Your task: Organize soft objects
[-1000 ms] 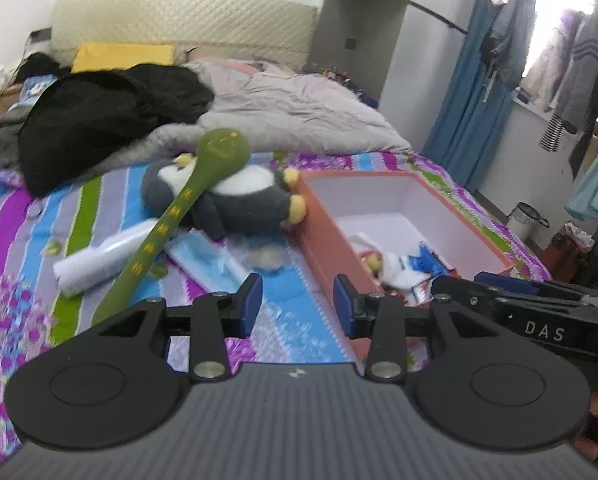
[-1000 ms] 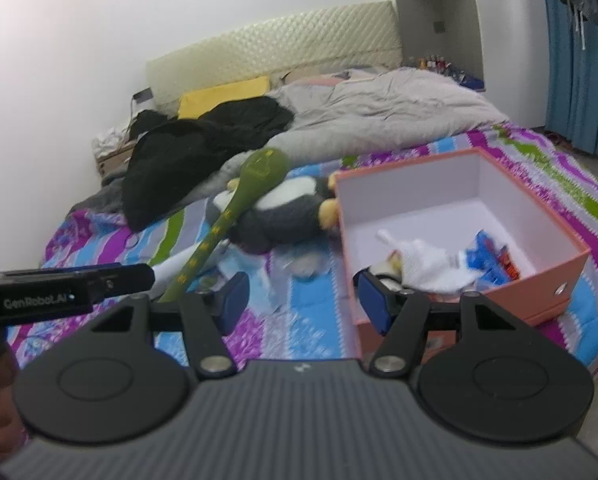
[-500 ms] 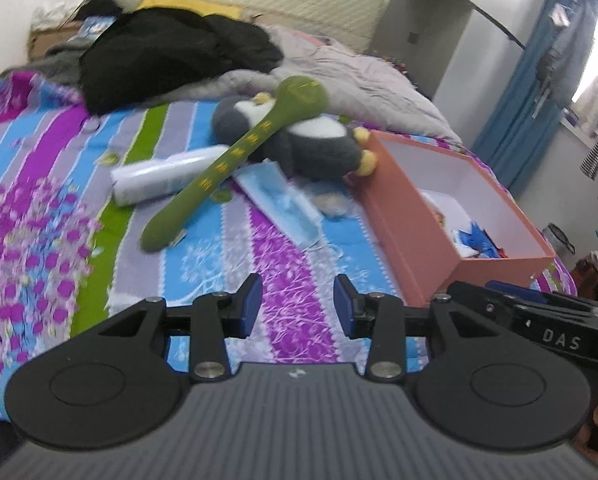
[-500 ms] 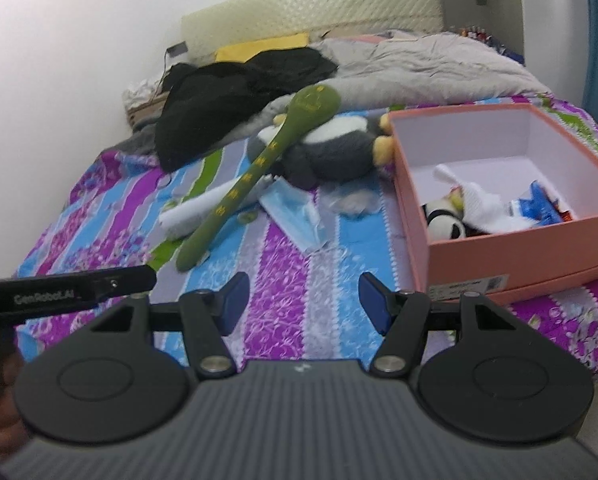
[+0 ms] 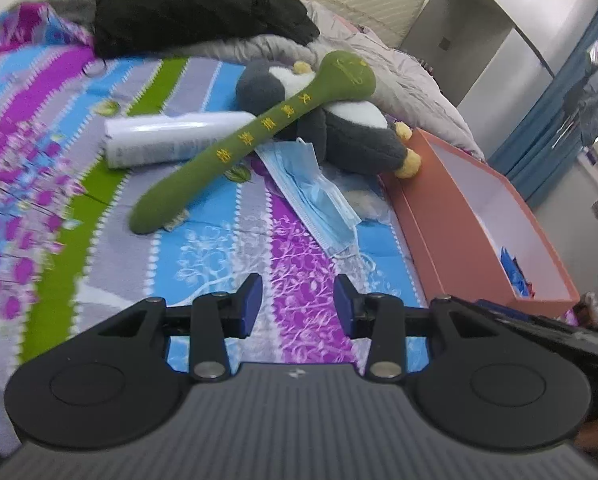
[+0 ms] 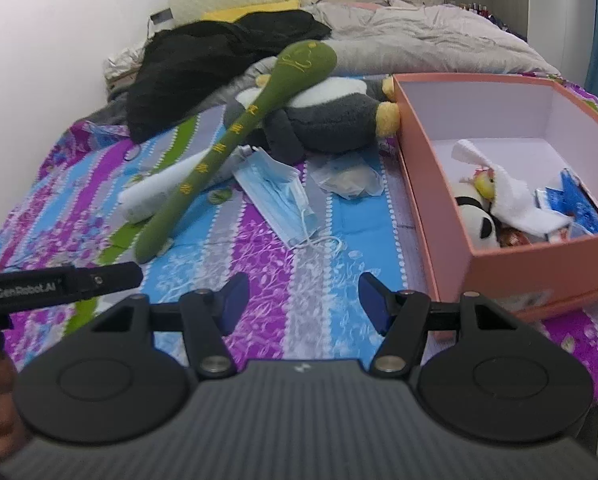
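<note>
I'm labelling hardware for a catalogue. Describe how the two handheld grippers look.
Both match: left gripper and right gripper have a ribbed grey body, two black round-lobed linkages with silver pivot pins, and blue finger pads. White lettering marks the left gripper's side bar.

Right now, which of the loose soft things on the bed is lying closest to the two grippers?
The blue face mask, flat on the striped sheet; the green plush stick and penguin plush lie farther back.

The bed (image 6: pixel 259 248), under a striped floral sheet, carries a grey penguin plush (image 6: pixel 331 116), white tube (image 5: pixel 167 140), blue face mask (image 6: pixel 277 196), clear wrapper (image 6: pixel 349 178), orange box (image 6: pixel 435 184), black clothing (image 6: pixel 203 64) and grey duvet (image 6: pixel 427 40).
</note>
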Tool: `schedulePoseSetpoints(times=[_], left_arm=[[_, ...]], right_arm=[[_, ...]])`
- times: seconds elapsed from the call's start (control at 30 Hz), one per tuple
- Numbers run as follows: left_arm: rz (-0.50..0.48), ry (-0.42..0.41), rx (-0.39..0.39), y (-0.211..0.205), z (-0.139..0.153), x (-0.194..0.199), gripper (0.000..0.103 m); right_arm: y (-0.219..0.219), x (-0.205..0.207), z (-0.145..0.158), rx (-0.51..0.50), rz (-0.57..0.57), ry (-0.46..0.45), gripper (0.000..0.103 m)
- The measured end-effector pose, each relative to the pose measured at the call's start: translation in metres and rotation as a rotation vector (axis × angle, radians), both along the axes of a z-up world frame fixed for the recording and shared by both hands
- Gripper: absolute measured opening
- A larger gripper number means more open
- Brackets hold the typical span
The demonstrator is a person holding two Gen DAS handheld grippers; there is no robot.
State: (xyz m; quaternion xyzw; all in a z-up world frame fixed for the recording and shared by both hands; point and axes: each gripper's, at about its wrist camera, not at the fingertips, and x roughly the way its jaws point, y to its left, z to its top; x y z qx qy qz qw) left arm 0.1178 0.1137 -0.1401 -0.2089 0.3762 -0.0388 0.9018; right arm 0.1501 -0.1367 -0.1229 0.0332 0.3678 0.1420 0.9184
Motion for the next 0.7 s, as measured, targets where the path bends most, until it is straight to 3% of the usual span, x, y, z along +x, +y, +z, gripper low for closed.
schedulePoseSetpoints(times=[0.53, 0.7], left_arm=[[-0.016, 0.041, -0.284, 0.005, -0.052, 0.140, 0.052], [-0.028, 0.086, -0.328, -0.003, -0.068, 0.184, 0.053]], right_arm=[[0.021, 0.114, -0.050, -0.146, -0.034, -0.029, 0.058], [0.030, 0.143, -0.064, -0.179, -0.035, -0.049, 0.054]])
